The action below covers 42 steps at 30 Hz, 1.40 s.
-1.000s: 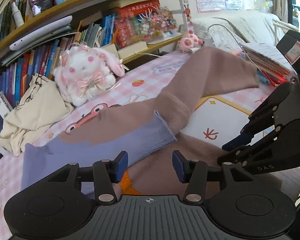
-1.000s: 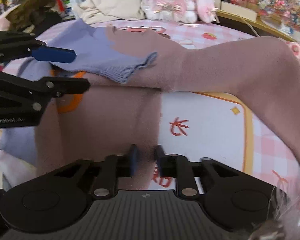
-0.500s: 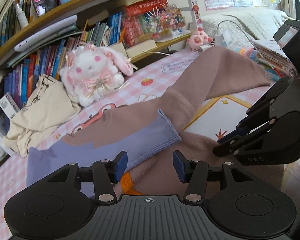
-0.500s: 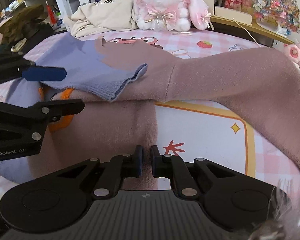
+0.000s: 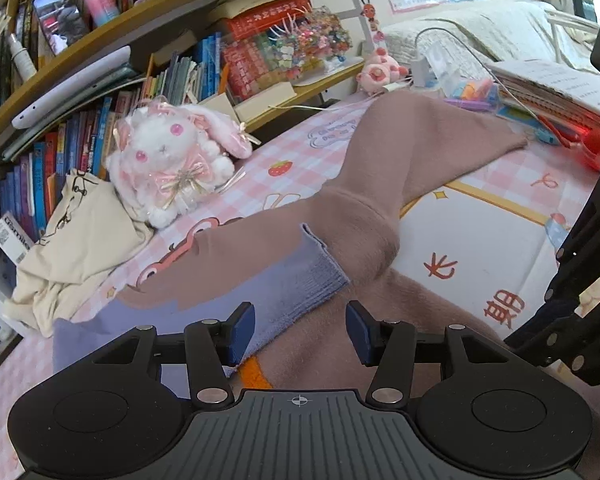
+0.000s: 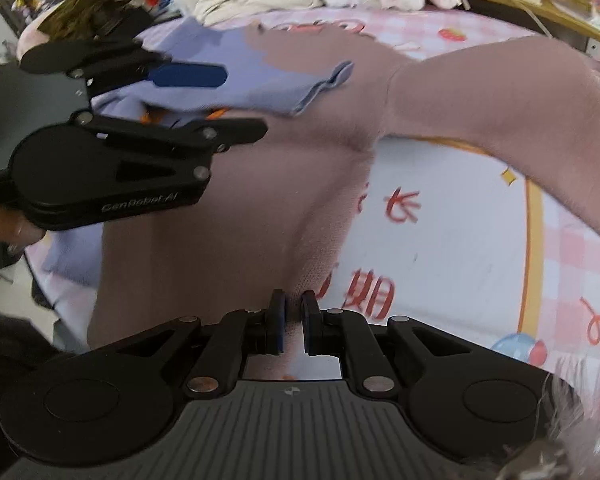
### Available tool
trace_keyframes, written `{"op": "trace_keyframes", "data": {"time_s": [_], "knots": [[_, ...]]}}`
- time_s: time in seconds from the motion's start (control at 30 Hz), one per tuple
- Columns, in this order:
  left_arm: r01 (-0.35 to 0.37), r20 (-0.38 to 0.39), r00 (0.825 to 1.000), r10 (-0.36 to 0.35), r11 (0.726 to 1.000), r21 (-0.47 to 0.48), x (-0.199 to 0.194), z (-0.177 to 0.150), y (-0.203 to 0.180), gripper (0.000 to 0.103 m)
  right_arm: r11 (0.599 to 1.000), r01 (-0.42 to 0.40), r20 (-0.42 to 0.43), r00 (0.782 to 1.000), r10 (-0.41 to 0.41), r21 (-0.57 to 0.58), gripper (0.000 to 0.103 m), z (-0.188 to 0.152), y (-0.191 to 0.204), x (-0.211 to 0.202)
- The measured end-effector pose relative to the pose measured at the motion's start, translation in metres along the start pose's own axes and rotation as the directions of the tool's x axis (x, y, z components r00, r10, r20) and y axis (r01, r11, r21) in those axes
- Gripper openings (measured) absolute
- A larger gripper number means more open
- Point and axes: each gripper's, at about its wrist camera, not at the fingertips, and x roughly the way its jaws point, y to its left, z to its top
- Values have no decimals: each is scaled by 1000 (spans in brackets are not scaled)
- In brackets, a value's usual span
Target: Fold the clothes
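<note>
The right claw (image 6: 293, 322) is almost closed, with only a thin gap between its blue pads. The near edge of the sweater (image 6: 228, 208) runs into that gap, so the claw seems to be pinching the hem. The cloth right at the pads is hard to see.

The left claw (image 5: 298, 330) is wide open and holds nothing. It hangs just above the sweater, close to the purple cuff (image 5: 300, 284). From the right camera it looks a bit blurry.

The sweater is a pinkish-brown knit with purple parts and a bit of orange. It lies on the bench (image 5: 480, 248), which has a pink check cover with cartoon pictures. One sleeve (image 5: 236, 280) is laid across the body, with its purple cuff near the middle. The other sleeve (image 5: 428, 140) sticks out to the side. So the sweater looks partly folded, with one sleeve in and one out.

The sweater looks soft, floppy and light. It will bend and sag wherever it is lifted, and it will not break. The fuzzy knit should not slip much between the pads. It may stretch if pulled from one spot only. Good places to hold are the thick edges: the hem, the cuff, or the shoulder seam. Two holds spread apart should keep the cloth flat.

Behind the sweater sit a bunny toy (image 5: 172, 160), a cream cloth (image 5: 72, 240) in a heap, and shelves of books (image 5: 60, 148).
</note>
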Motion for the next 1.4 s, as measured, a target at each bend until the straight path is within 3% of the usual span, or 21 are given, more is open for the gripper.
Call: {"op": "trace_keyframes", "data": {"time_s": [0.17, 0.6, 0.67, 0.7, 0.8, 0.93, 1.03, 1.17, 1.3, 1.4], "knots": [[11, -14, 1000, -11, 1000, 9, 9, 1, -7, 51, 999, -38, -36, 999, 36, -35, 9, -6, 7, -4], [-7, -57, 998, 13, 995, 97, 51, 8, -22, 51, 999, -51, -18, 999, 51, -6, 9, -14, 6, -10], [-1, -45, 999, 5, 996, 88, 50, 6, -20, 43, 999, -51, -16, 999, 51, 3, 9, -13, 5, -10], [6, -38, 999, -3, 997, 74, 48, 6, -17, 26, 999, -50, -16, 999, 50, 5, 9, -13, 5, -10], [30, -10, 999, -30, 1000, 6, 36, 6, -3, 8, 999, -45, -17, 999, 45, 12, 9, -13, 5, -9], [21, 53, 999, -13, 987, -157, 7, 3, 33, 4, 999, -31, -21, 999, 31, 25, 9, -16, 5, -8], [-8, 112, 993, 49, 942, -337, -24, -3, 81, 4, 999, -3, -20, 1000, 4, 36, 9, -15, 10, -9], [-106, 147, 964, 221, 829, -550, -73, -34, 164, 4, 998, 45, -10, 999, -45, 52, 9, -14, 23, -5], [-256, 68, 911, 406, 687, -680, -114, -95, 247, 4, 992, 103, -3, 995, -103, 71, 10, -15, 28, -2], [-384, -43, 872, 488, 626, -679, -127, -142, 287, 4, 985, 155, 1, 988, -155, 79, 10, -15, 31, 1]]}}
